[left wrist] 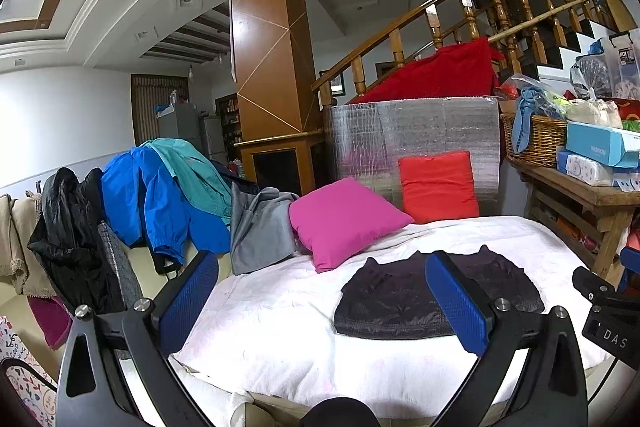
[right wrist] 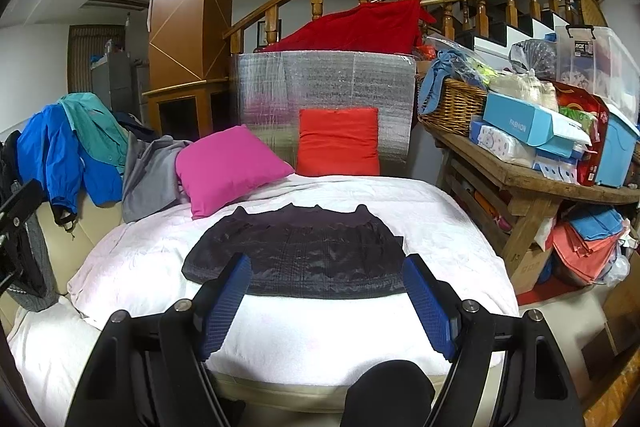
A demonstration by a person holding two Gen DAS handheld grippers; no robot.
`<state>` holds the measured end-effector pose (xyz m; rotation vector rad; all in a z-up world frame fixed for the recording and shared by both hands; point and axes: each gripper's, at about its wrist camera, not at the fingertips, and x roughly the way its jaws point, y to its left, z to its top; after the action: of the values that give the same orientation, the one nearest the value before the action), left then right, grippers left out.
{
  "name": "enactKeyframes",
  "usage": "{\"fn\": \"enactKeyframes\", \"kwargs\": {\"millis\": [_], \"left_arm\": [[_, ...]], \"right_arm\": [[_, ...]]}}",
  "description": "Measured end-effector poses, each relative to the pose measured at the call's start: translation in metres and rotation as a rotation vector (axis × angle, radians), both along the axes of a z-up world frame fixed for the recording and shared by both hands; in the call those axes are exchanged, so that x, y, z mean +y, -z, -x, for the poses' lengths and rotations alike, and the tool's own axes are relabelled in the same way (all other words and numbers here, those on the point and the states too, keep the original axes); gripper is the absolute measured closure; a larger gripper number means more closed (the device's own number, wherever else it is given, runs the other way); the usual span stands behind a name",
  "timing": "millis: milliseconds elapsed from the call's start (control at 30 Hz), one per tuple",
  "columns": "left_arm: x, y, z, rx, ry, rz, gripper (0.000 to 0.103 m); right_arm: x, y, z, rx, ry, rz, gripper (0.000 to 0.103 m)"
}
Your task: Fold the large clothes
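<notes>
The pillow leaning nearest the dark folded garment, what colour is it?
Magenta pink; the pillow shows best in the right wrist view.

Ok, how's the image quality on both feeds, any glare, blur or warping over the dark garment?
Left wrist: sharp, heavy fisheye bending the railing, black corners; the garment is dark, low in detail, partly behind a finger. Right wrist: same warp, the white cover nearly blown out, garment seams visible, no blur.

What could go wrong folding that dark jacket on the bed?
1. The jacket looks shiny and puffy, so it may slip from the open left hand-held gripper or right hand-held gripper.
2. The pink pillow sits close behind it and could get bumped.
3. The loose white cover might get pinched along with the jacket.
</notes>
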<state>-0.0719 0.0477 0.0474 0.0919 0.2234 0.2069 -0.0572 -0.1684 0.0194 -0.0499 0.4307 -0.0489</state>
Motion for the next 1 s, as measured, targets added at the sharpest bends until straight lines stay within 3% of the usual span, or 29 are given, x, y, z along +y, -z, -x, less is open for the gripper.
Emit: {"fn": "enactKeyframes", "kwargs": {"millis": [1000], "left_arm": [[0.000, 0.006, -0.007, 0.027, 0.021, 0.002, 0.000]], "right_arm": [[-0.004, 0.003, -0.012, 0.012, 0.011, 0.008, 0.022]]}}
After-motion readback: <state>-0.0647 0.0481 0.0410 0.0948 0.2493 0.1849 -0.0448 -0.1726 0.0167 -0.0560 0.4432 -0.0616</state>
